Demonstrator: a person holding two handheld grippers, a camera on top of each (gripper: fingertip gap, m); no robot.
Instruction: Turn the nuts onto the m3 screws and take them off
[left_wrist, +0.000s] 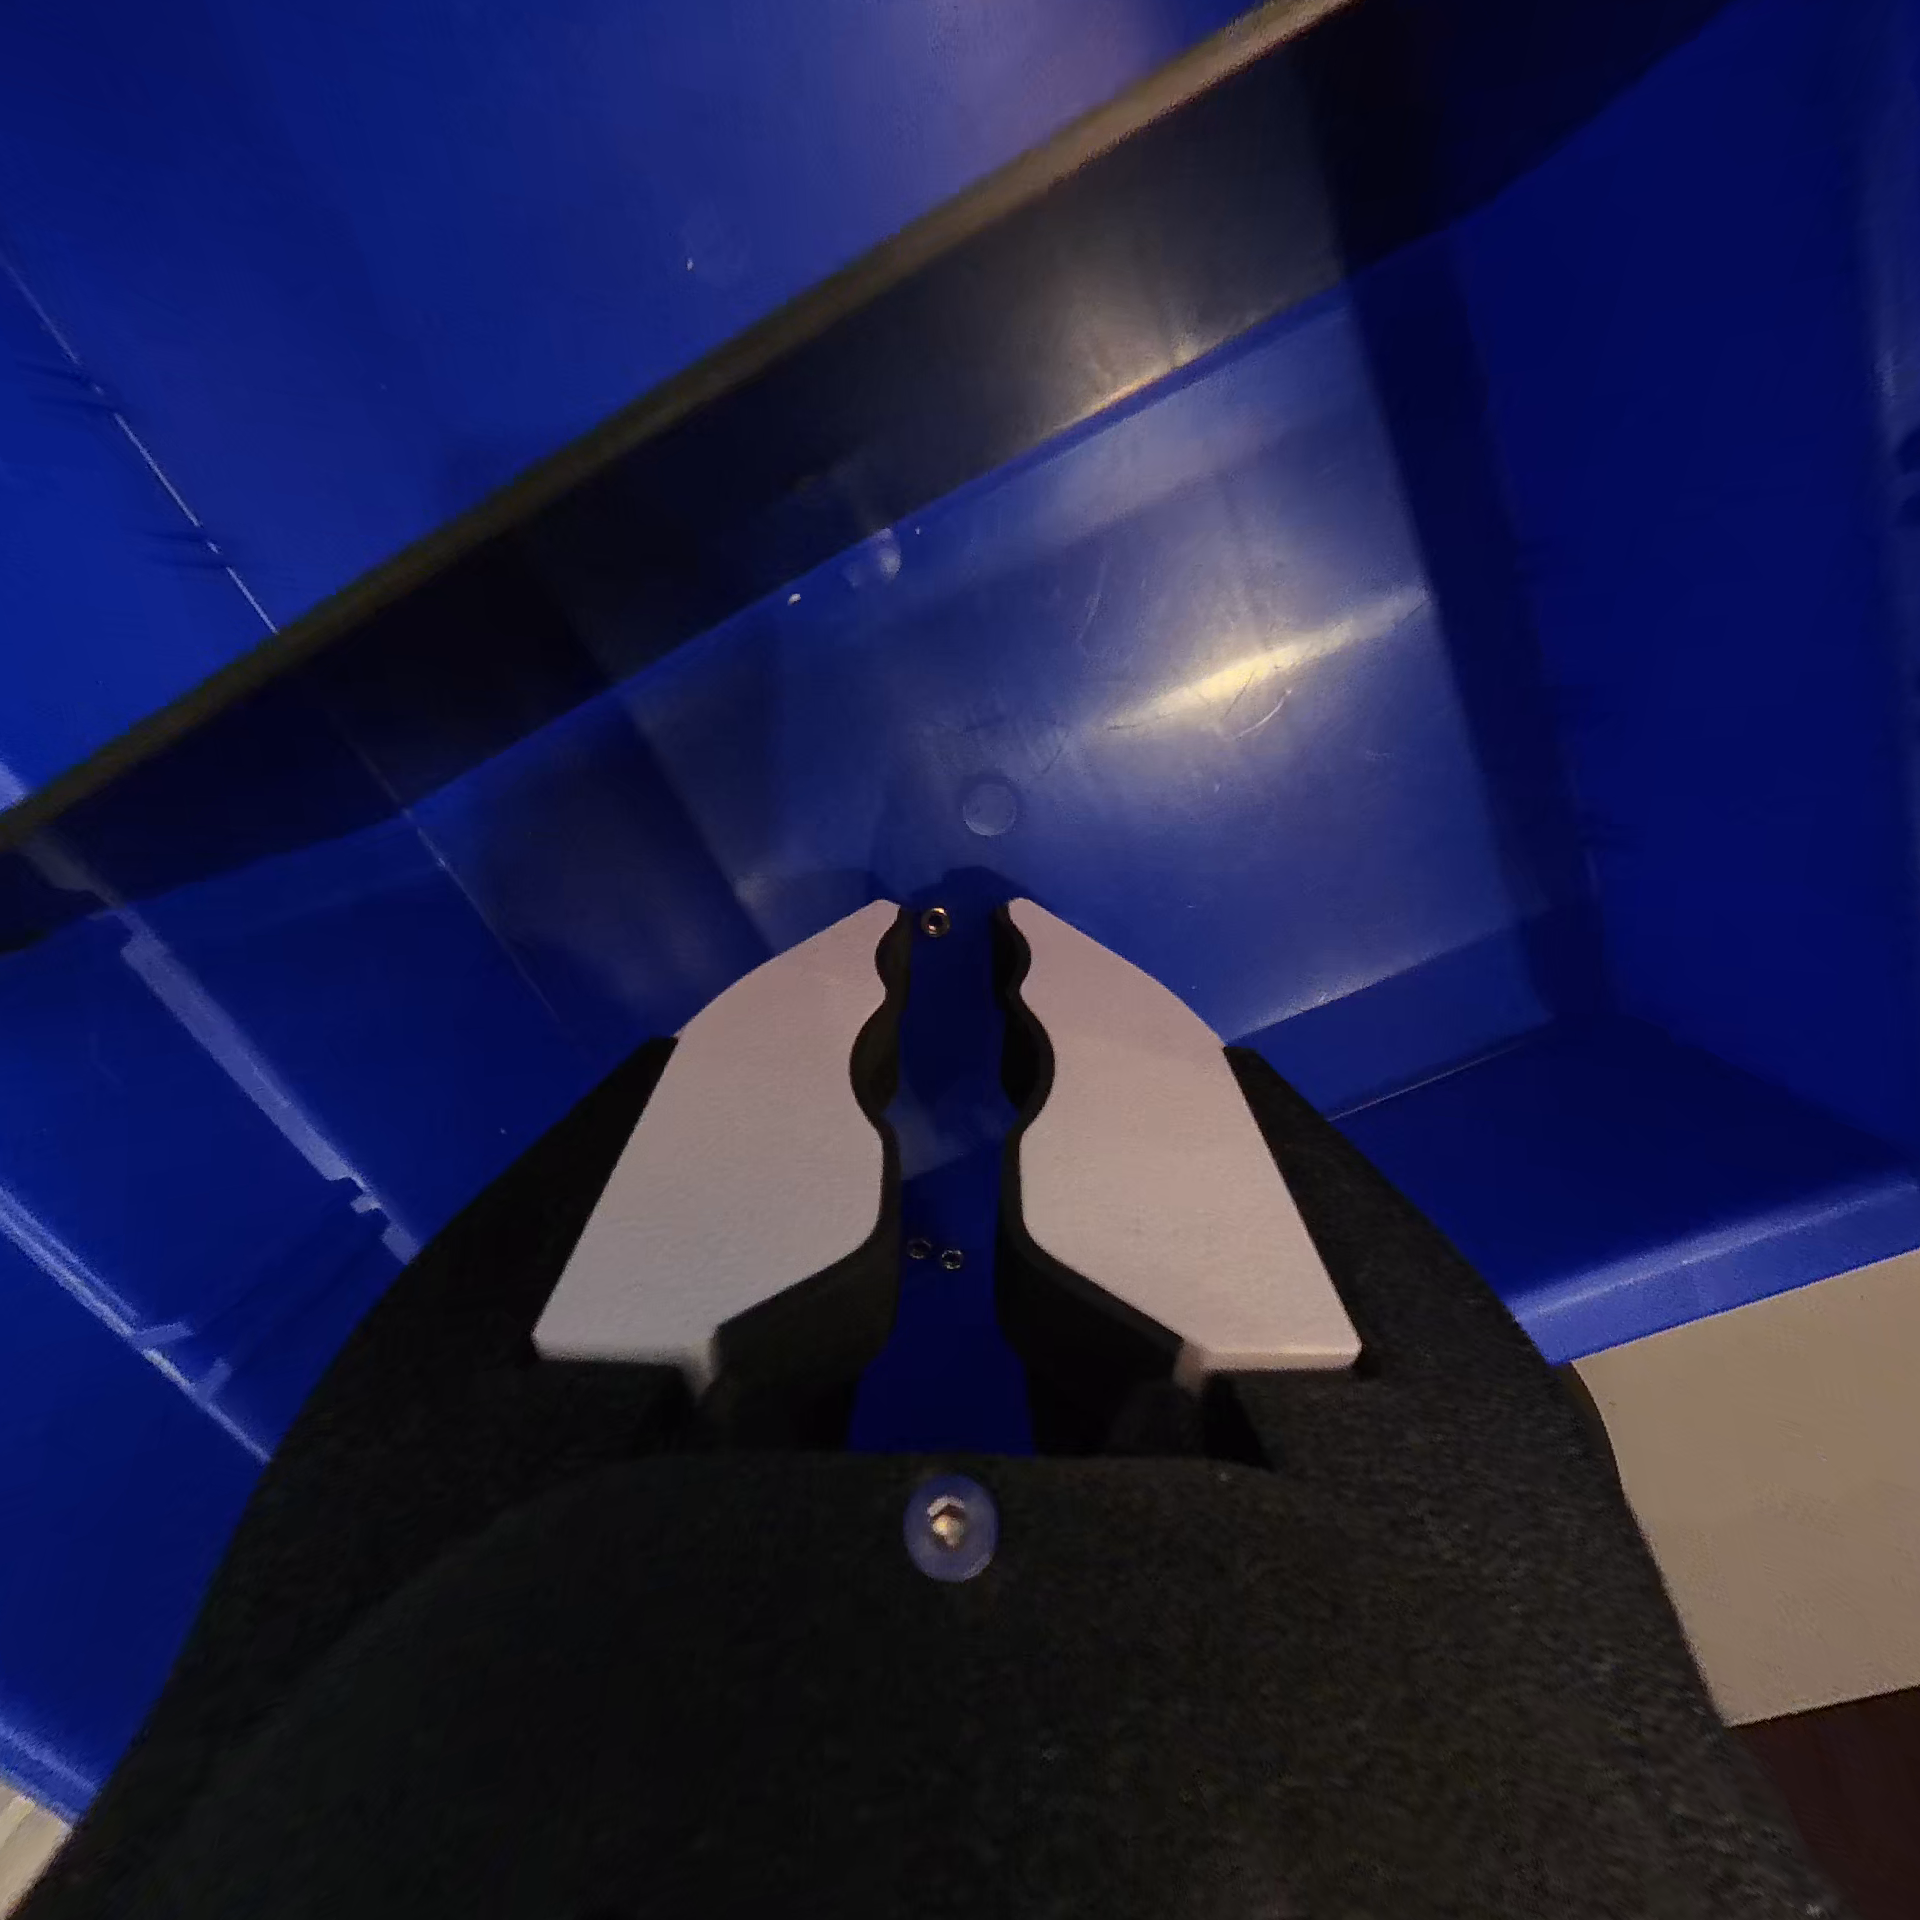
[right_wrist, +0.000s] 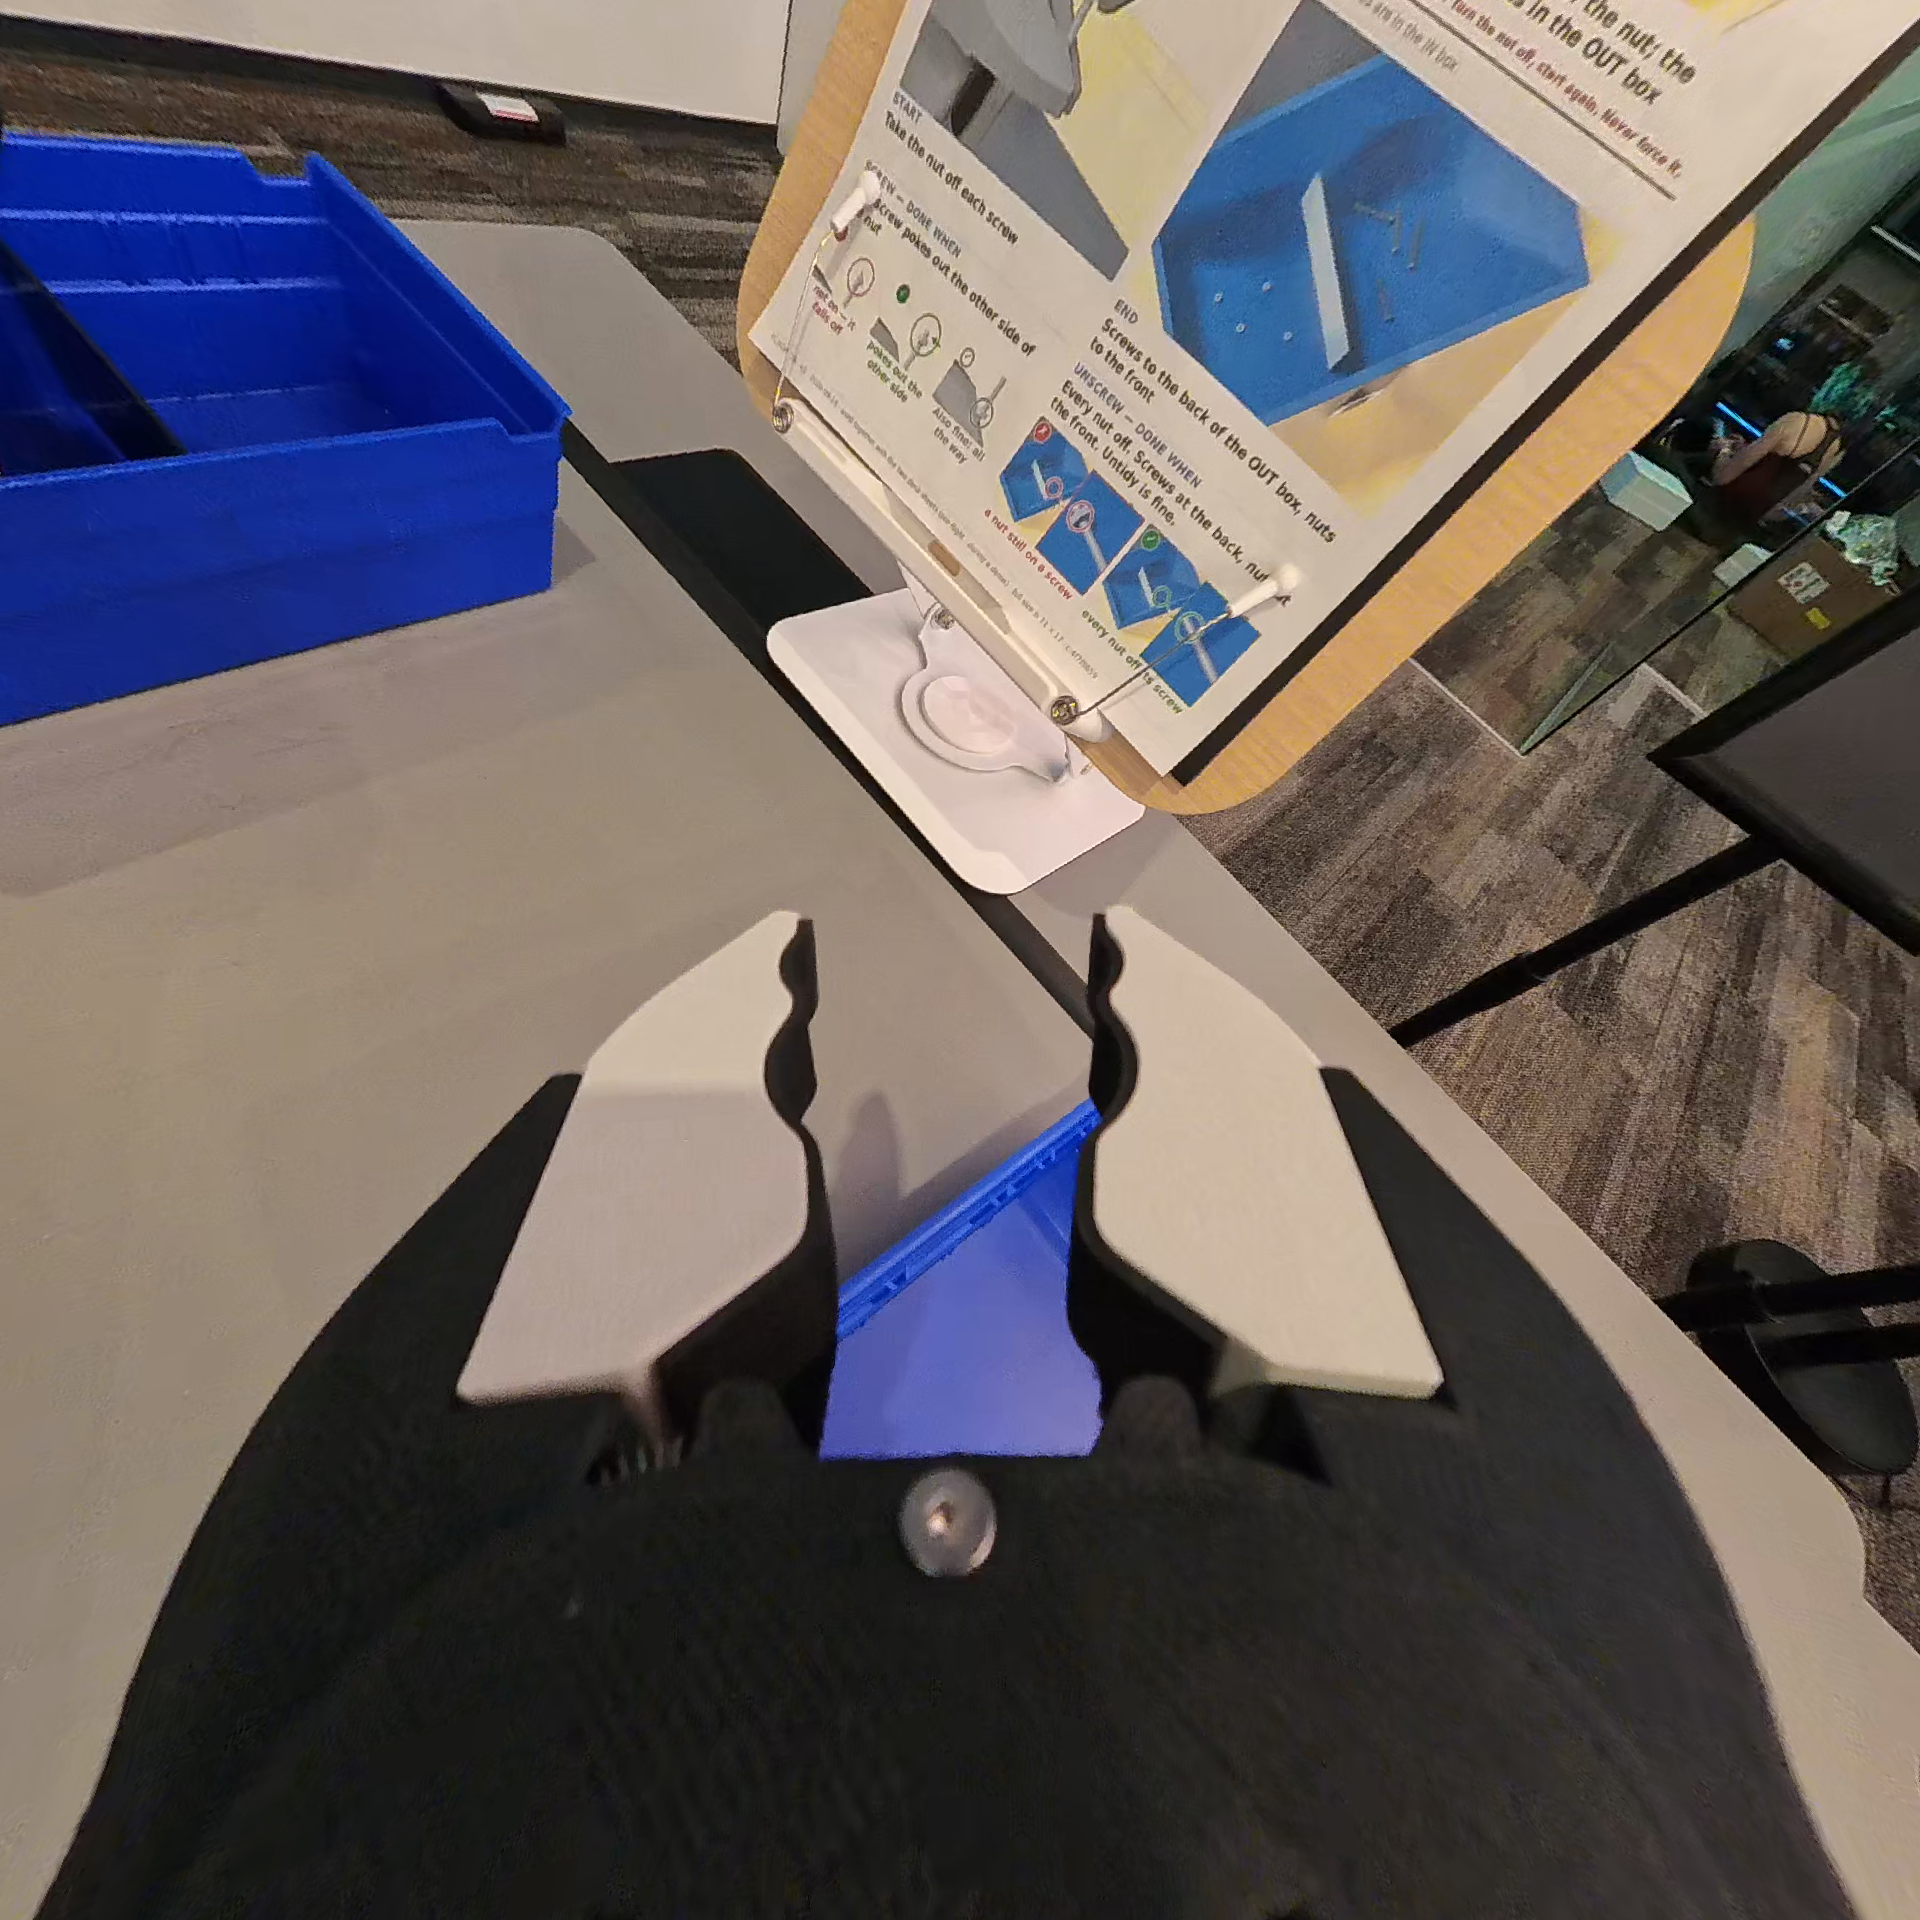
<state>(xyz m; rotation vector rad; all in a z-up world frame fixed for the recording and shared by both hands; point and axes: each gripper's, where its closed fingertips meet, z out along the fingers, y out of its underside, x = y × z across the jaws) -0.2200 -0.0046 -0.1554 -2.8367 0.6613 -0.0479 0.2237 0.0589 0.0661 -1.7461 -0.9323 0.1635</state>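
Note:
In the left wrist view my left gripper (left_wrist: 951, 914) reaches down into a blue bin (left_wrist: 1299, 727), its fingers a narrow gap apart. One small metal nut (left_wrist: 935, 920) lies on the bin floor right at the tips, close to the left finger (left_wrist: 727, 1122), with clear space on its other side. Two more nuts (left_wrist: 935, 1255) lie side by side on the floor farther back between the fingers. No screw is visible. In the right wrist view my right gripper (right_wrist: 951, 935) is wide open and empty above the grey table (right_wrist: 364, 935), with a blue bin's corner (right_wrist: 966, 1299) below it.
A black divider (left_wrist: 727, 499) crosses the bin beyond the left gripper. A second blue bin with a black divider (right_wrist: 260, 416) stands at the table's far left. A white stand (right_wrist: 966, 748) holding an instruction sheet (right_wrist: 1247, 312) stands at the table's far edge. Carpet lies beyond. One gripper's finger ends stand about 50 centimeters off the other's.

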